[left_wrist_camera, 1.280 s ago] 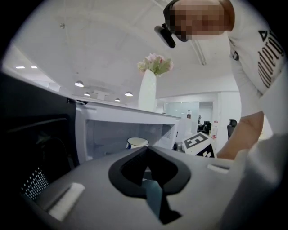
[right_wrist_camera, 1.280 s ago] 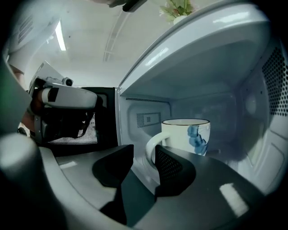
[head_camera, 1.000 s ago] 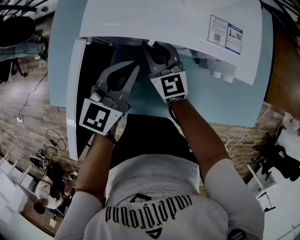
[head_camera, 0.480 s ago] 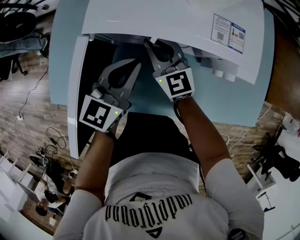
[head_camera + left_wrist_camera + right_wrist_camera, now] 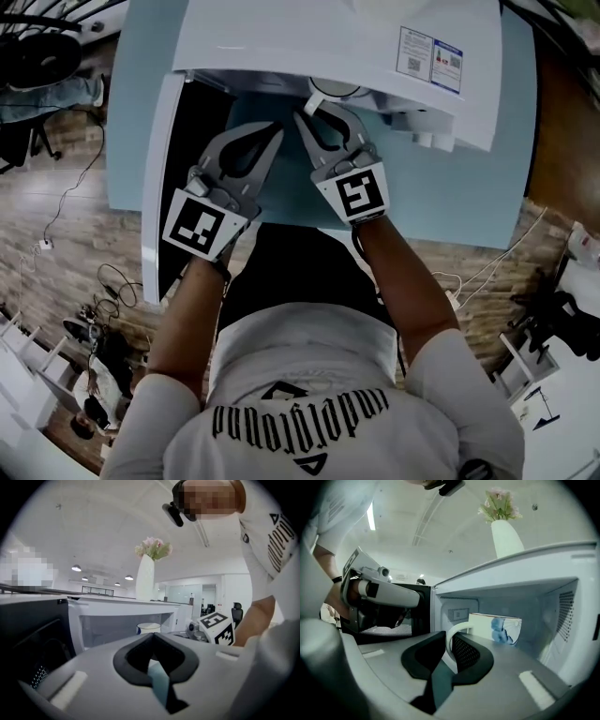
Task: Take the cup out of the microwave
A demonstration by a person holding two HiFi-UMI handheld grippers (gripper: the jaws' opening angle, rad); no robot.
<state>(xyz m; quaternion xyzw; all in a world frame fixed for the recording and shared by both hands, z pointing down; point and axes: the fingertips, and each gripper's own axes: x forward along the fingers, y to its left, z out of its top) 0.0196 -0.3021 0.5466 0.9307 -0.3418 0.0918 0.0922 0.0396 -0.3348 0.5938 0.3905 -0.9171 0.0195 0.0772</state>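
The white cup [image 5: 497, 627] with a blue print sits at the mouth of the white microwave [image 5: 328, 37]; its rim [image 5: 335, 90] peeks out under the microwave's top edge. My right gripper [image 5: 449, 641] has just been closing, and its jaws are shut on the cup's curved white handle [image 5: 452, 637]. From above, the right gripper [image 5: 317, 105] reaches into the opening. My left gripper [image 5: 274, 129] hovers beside it to the left, jaws shut with nothing between them. In the left gripper view, the cup [image 5: 149, 628] stands beyond the closed left gripper [image 5: 151, 635].
The microwave door [image 5: 159, 187] stands open at the left, dark inside [image 5: 408, 611]. A white vase with flowers [image 5: 146, 576] stands on top of the microwave. The microwave rests on a pale blue table [image 5: 450, 197]. Wooden floor with cables lies to the left.
My right gripper has drawn back out of the microwave toward the person, and the cup's rim now shows at the opening. The left gripper has hardly moved.
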